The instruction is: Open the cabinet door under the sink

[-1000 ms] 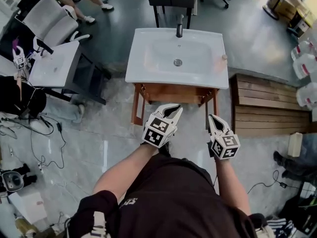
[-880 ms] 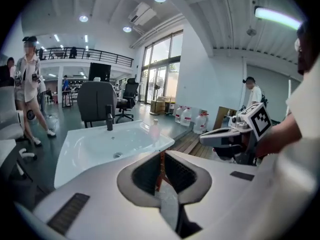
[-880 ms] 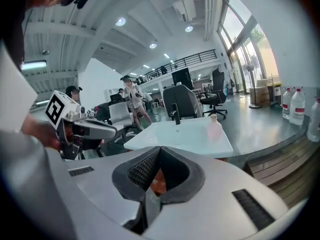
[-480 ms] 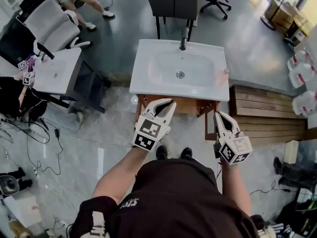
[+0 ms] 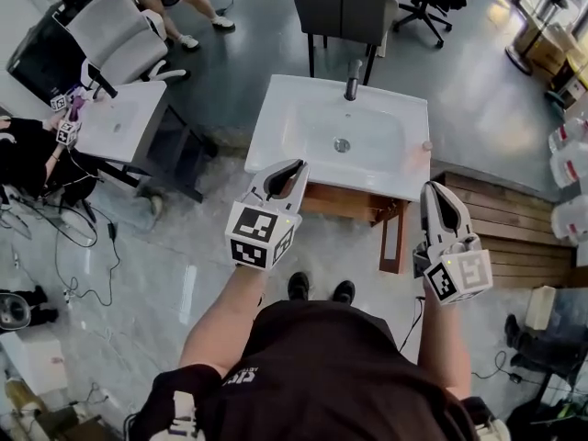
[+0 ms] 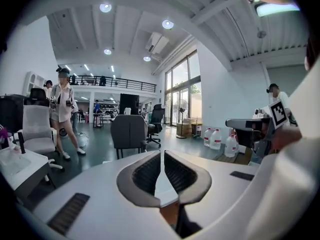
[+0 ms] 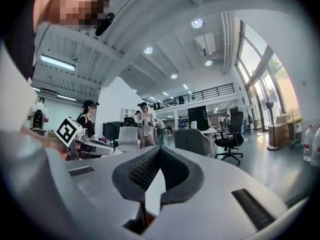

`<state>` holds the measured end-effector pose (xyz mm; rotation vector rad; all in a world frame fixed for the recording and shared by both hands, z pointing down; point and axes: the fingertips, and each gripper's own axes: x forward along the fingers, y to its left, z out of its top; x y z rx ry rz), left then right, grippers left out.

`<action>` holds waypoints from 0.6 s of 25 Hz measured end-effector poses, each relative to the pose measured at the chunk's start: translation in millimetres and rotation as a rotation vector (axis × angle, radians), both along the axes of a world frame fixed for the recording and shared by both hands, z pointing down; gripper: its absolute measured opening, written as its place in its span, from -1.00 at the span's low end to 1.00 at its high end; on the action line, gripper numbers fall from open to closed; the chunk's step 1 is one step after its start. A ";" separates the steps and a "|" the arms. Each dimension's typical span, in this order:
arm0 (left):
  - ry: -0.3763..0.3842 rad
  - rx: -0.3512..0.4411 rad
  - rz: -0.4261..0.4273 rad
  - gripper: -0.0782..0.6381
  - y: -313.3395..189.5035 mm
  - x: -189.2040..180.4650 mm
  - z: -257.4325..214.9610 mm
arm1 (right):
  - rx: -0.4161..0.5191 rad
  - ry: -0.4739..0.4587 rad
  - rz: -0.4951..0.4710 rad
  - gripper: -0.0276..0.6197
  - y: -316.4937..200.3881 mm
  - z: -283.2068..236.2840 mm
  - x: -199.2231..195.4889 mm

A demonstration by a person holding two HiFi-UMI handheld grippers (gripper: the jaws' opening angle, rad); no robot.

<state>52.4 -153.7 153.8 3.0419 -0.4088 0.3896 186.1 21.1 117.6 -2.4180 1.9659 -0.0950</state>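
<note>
Both tongs have come up from the cabinet front to sink height, and the sink sits lower in the head view than a second ago. Left gripper points forward, its tip overlapping the near left corner of the white sink as seen from above; whether it touches the rim, cannot tell. Its pads stand barely parted, a thin slit with nothing in it. Right gripper is off the sink's near right corner, apart from it; its pads meet at the tips, empty. Wooden cabinet sits directly under the sink: only its top rail and a right-hand upright show past the near edge, and the door itself cannot be made out from this angle. Faucet is at the middle of the back edge. Grey chair stands close behind the sink. White table is to the left, a strip of bare floor between it and the sink. Slatted wooden platform begins just beside the cabinet's right side. Person's shoes are near the cabinet front, with a short strip of floor between. Cables lie well off to the left.
</note>
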 end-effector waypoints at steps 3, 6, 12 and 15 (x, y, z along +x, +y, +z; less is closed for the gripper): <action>0.005 0.018 -0.009 -0.68 4.8 -2.6 -6.3 | 0.015 -0.007 -0.030 -0.88 -1.9 -3.6 -6.6; 0.005 0.021 -0.015 -0.68 10.0 -3.3 -6.7 | 0.015 0.002 -0.037 -0.88 1.8 -1.6 -11.7; 0.000 0.015 -0.034 -0.68 6.3 -3.9 -3.6 | -0.011 0.014 -0.046 -0.88 -1.7 6.1 -11.3; -0.003 0.013 -0.041 -0.68 4.0 -4.2 -2.0 | -0.010 0.011 -0.052 -0.88 -5.3 5.4 -9.6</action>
